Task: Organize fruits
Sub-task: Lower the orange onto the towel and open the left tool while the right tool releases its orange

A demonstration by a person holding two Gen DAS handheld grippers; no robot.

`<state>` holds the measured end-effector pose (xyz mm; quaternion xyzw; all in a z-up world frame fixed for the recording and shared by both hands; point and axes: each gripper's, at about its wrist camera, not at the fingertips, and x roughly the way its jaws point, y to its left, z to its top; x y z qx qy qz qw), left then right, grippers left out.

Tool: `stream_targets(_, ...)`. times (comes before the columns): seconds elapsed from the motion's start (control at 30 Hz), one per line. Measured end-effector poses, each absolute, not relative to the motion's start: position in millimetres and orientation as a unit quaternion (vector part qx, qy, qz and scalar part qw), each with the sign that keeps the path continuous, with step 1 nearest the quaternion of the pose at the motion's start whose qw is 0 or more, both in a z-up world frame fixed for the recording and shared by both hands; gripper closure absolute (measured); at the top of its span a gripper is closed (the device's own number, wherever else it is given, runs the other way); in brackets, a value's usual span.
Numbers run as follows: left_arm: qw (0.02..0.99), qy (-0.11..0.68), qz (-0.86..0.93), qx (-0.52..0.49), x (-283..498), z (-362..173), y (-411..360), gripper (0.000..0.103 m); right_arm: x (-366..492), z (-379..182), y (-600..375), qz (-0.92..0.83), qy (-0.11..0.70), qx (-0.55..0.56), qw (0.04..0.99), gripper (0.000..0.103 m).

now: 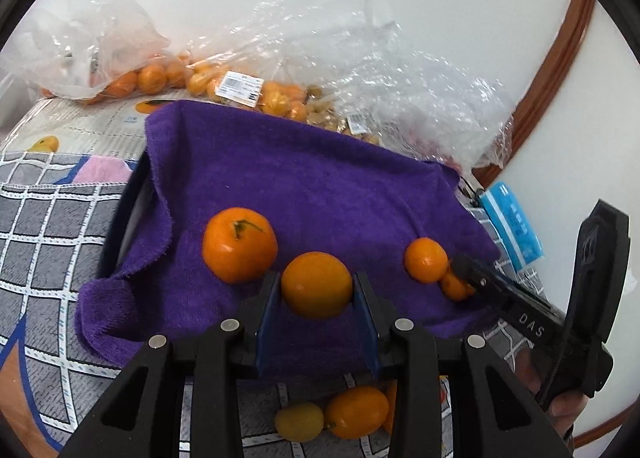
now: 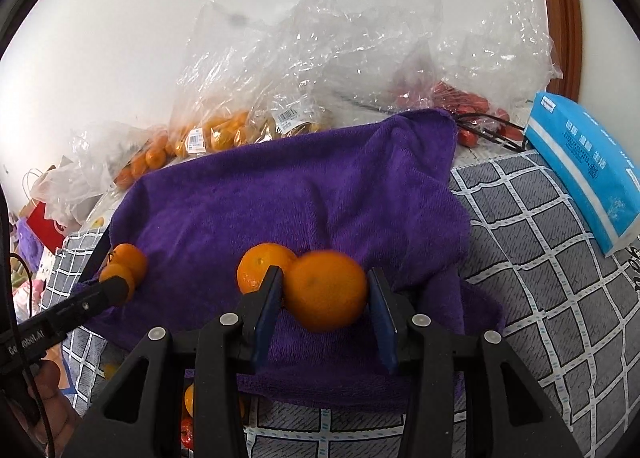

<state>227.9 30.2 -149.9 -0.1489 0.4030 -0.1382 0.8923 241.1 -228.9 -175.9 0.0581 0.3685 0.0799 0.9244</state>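
The left gripper (image 1: 316, 290) pinches an orange (image 1: 316, 284) over the purple towel (image 1: 320, 186), and the right gripper (image 2: 326, 294) (jaws a bit apart) has another orange (image 2: 326, 290) between them.

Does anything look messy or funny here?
Yes. The purple towel is rumpled and hangs crooked over a dark tray edge. A few small fruits lie loose on the checked cloth beside it, away from the oranges on the towel.
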Motion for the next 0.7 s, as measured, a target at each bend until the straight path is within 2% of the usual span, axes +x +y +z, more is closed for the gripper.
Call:
stream_targets(0.33, 0.891, 0.406, -0.141, -0.145, 227, -150, 29, 0.069, 235, -170, -226, 0.076, 0.348, 0.045, 0.933, 0.059)
stream_targets(0.43, 0.891, 0.406, -0.141, -0.145, 227, -150, 28, 0.069, 233, -168, -225, 0.073, 0.34, 0.04, 0.937, 0.056)
stream_targets(0.57, 0.895, 0.396, -0.146, -0.148, 225, -146, 30, 0.058, 231, -168, -221, 0.072, 0.333, 0.028, 0.94, 0.055)
stream_targets(0.7, 0.904, 0.371, -0.151, -0.15, 218, -138, 33, 0.053, 228, -167, -217, 0.071, 0.325, 0.016, 0.943, 0.055)
